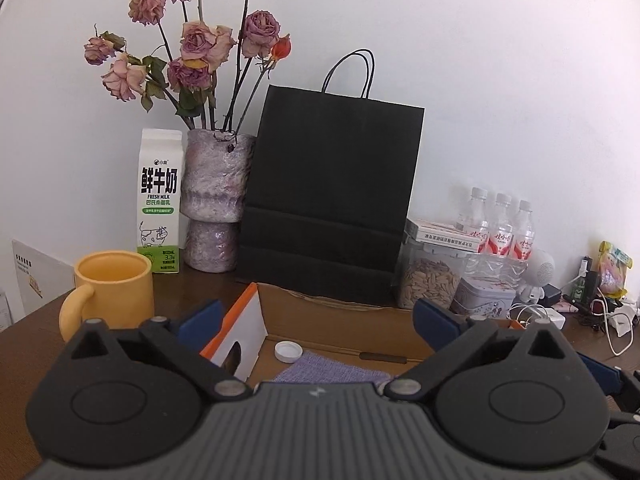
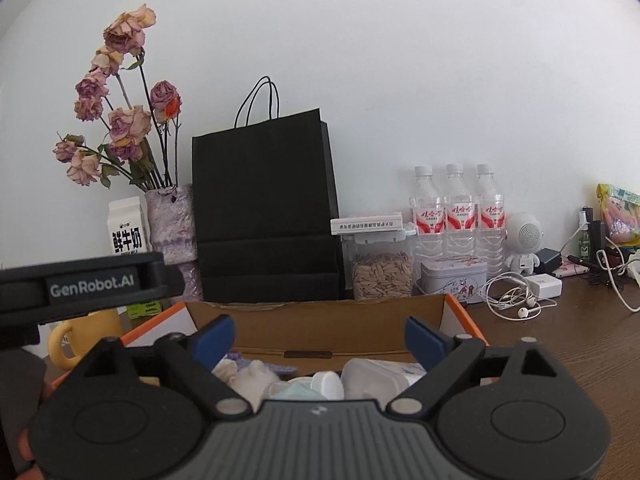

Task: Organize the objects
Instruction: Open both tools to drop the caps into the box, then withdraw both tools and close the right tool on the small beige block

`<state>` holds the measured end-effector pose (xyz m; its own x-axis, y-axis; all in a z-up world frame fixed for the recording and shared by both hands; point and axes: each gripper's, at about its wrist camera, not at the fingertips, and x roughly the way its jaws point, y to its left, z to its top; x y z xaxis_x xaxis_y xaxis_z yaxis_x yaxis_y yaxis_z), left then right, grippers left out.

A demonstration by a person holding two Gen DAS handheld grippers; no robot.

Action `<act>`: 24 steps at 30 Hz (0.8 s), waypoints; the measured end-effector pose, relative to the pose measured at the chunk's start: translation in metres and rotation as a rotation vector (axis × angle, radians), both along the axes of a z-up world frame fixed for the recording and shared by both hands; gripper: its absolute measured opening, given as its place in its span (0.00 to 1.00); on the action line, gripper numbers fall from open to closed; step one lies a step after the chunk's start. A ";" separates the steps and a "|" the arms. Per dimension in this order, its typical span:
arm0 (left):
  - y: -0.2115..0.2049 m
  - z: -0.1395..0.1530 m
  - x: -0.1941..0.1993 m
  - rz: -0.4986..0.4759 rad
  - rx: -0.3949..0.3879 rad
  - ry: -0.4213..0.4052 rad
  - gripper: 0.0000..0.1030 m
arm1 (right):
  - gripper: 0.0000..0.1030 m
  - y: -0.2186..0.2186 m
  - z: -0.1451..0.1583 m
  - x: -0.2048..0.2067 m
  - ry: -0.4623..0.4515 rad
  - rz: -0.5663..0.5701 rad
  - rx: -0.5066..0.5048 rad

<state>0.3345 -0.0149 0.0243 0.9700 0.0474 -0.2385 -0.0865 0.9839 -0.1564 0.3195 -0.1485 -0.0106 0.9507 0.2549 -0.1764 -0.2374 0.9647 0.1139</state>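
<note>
An open cardboard box [image 1: 340, 316] with orange edges lies on the dark wooden table, right in front of both grippers. In the left wrist view a white bottle cap [image 1: 288, 351] and a purple cloth [image 1: 336, 370] lie on its floor. My left gripper [image 1: 318, 316] stands open over the box, with nothing between its blue pads. In the right wrist view the box [image 2: 320, 320] holds a white plastic container [image 2: 376, 378], a white cap [image 2: 328, 384] and soft white items [image 2: 252, 376]. My right gripper [image 2: 320, 336] is open above them, touching nothing. The left gripper's body [image 2: 80, 284] shows at the left.
Behind the box stand a black paper bag [image 1: 332, 200], a vase of dried roses [image 1: 216, 200], a milk carton [image 1: 159, 200] and a yellow mug [image 1: 114, 292]. To the right are a seed jar [image 2: 382, 276], a tin [image 2: 454, 280], three water bottles [image 2: 456, 212], earphones [image 2: 516, 300] and cables.
</note>
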 end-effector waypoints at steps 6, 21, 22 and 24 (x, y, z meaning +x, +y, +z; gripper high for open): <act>0.007 -0.002 -0.002 0.020 -0.015 -0.004 1.00 | 0.96 -0.003 0.000 -0.002 -0.004 0.000 0.004; 0.025 -0.015 -0.070 -0.031 0.065 0.022 1.00 | 0.96 -0.008 -0.003 -0.058 0.003 0.057 -0.094; 0.026 -0.018 -0.075 -0.035 0.073 0.038 1.00 | 0.96 -0.008 -0.005 -0.062 0.009 0.061 -0.101; 0.029 -0.025 -0.085 -0.046 0.089 0.071 1.00 | 0.96 -0.008 -0.008 -0.072 0.019 0.069 -0.118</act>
<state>0.2496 0.0137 -0.0009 0.9524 0.0276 -0.3035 -0.0492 0.9968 -0.0637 0.2470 -0.1569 -0.0182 0.9277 0.2963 -0.2272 -0.3029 0.9530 0.0061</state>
